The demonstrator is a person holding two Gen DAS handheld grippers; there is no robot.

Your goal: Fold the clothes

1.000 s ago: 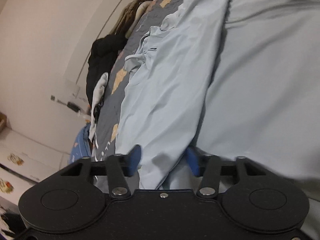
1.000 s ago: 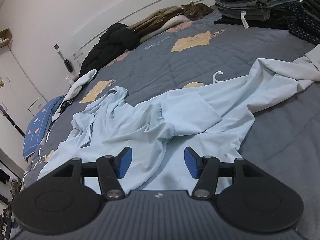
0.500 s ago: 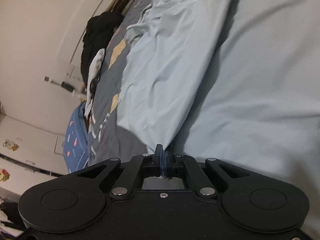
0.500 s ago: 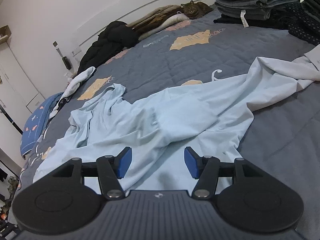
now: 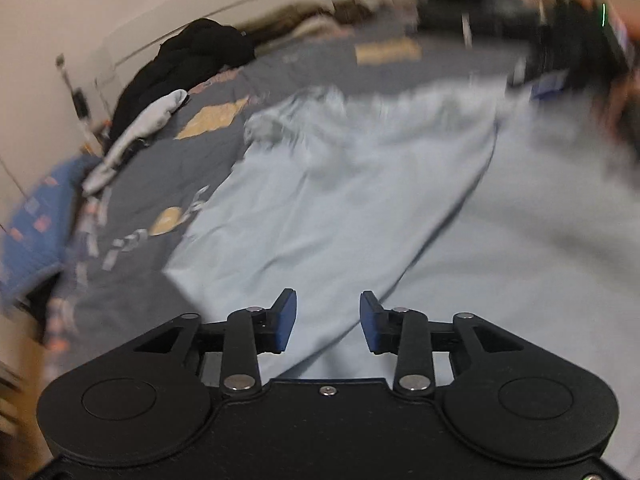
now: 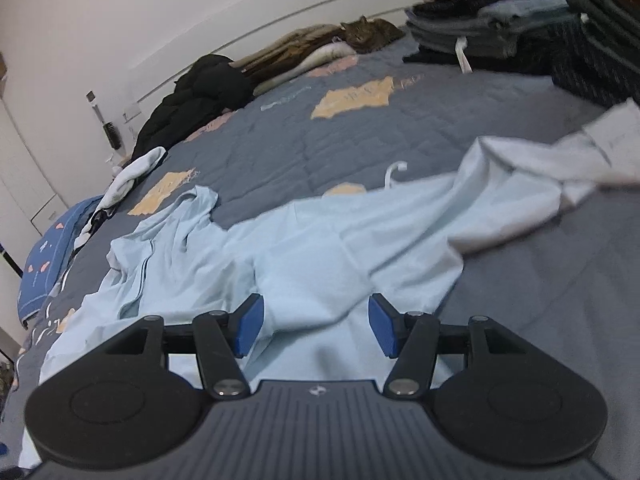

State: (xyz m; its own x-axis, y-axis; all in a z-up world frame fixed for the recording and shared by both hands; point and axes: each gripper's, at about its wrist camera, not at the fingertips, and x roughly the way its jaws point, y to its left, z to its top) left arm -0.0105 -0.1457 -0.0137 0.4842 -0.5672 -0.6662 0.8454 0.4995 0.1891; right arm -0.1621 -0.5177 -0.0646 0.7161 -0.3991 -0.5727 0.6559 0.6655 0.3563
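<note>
A light blue long-sleeved garment (image 6: 320,248) lies spread and creased on the grey quilted bed (image 6: 400,128), one sleeve trailing off to the right. My right gripper (image 6: 316,320) hovers open just above its near part, with nothing between the blue pads. The left wrist view is motion-blurred. There the same garment (image 5: 340,208) shows a folded layer lying over the body. My left gripper (image 5: 328,312) stands open over that layer's near edge and holds nothing. A dark blurred gripper in a hand (image 5: 572,52) shows at the upper right.
A black jacket heap (image 6: 200,100) and a resting cat (image 6: 368,34) lie along the far edge by the wall. Stacks of folded clothes (image 6: 500,36) fill the far right corner. A white cloth (image 6: 132,172) and a blue pillow (image 6: 48,264) sit at the left.
The left gripper closed on the garment's folded edge half a second ago and has now opened, letting it go. Its view has swung round. The right gripper stayed open, hardly moving.
</note>
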